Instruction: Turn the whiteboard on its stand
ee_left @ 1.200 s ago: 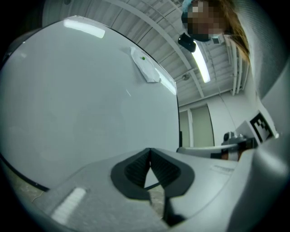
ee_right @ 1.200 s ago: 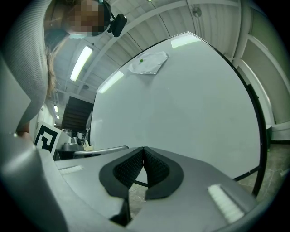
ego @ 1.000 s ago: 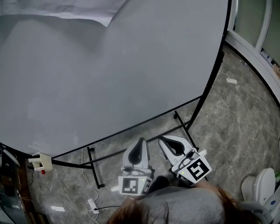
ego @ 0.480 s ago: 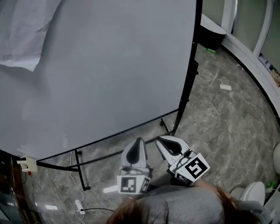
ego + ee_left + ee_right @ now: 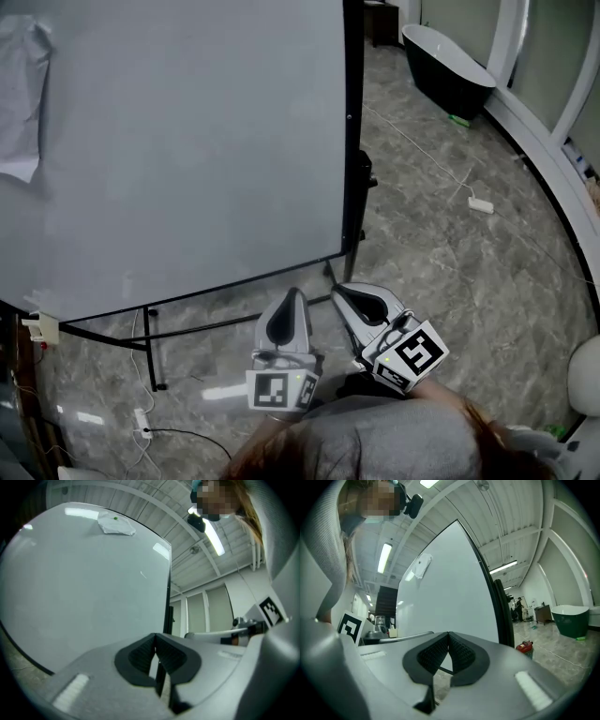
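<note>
The whiteboard (image 5: pixel 187 141) is a large pale panel in a black frame that fills the upper left of the head view. Its right edge (image 5: pixel 352 141) stands upright, and its black stand (image 5: pixel 150 356) shows below. A sheet of paper (image 5: pixel 19 94) hangs on the board's left side. My left gripper (image 5: pixel 295 293) and right gripper (image 5: pixel 339 292) are side by side just below the board's lower right corner, apart from it. Both are shut with nothing between the jaws. The left gripper view shows the shut left gripper (image 5: pixel 155 637) before the whiteboard (image 5: pixel 84 583). In the right gripper view, the right gripper (image 5: pixel 448 634) faces the whiteboard (image 5: pixel 450 592).
A black bathtub (image 5: pixel 448 67) stands at the back right. A white power strip (image 5: pixel 481 204) with its cable lies on the marbled floor. Another strip (image 5: pixel 141 422) lies at the lower left. A small red object (image 5: pixel 525 646) sits on the floor past the board's edge.
In the head view the whiteboard has slid left and its right edge has gone from slanted to upright. The bathtub has come into view. Both grippers stay shut, side by side.
</note>
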Demonstrator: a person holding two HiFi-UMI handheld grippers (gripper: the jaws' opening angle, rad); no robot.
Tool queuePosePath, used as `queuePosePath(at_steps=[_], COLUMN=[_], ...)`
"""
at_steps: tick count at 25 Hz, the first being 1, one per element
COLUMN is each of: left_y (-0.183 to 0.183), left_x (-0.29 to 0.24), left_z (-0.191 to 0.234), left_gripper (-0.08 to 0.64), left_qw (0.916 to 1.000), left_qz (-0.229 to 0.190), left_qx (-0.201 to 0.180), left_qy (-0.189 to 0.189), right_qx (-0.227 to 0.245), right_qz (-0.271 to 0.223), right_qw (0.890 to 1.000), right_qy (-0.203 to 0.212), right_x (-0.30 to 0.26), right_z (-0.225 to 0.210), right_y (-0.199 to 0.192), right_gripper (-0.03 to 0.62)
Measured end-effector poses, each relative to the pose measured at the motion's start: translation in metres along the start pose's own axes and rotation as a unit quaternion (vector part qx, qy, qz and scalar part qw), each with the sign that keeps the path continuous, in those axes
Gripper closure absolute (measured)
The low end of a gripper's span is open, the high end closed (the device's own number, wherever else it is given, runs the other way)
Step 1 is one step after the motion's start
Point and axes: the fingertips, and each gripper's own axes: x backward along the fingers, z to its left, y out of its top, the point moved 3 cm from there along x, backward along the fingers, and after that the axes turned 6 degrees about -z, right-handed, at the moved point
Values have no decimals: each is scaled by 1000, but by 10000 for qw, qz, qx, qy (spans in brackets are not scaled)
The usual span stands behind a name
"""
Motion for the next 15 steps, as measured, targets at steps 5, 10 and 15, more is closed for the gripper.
queuePosePath(at_steps=[5,10,15], left_y=[-7,-8,-9], left_x=[-14,-23,-29], left_z=[-19,-26,-27], left_gripper=[566,566,566], left_qw=[9996,9993,9995], left_qz=[2,-34,-58], left_qx=[13,45,72], left_qy=[272,373,303], right_qx=[-30,7,-65], right_qz=[50,91,46], right_qw=[9996,9990,9974], right_qy=[287,446,710], right_x=[9,11,6], right_z=[-22,-33,-31], right_y=[5,6,6], right_gripper=[598,597,597])
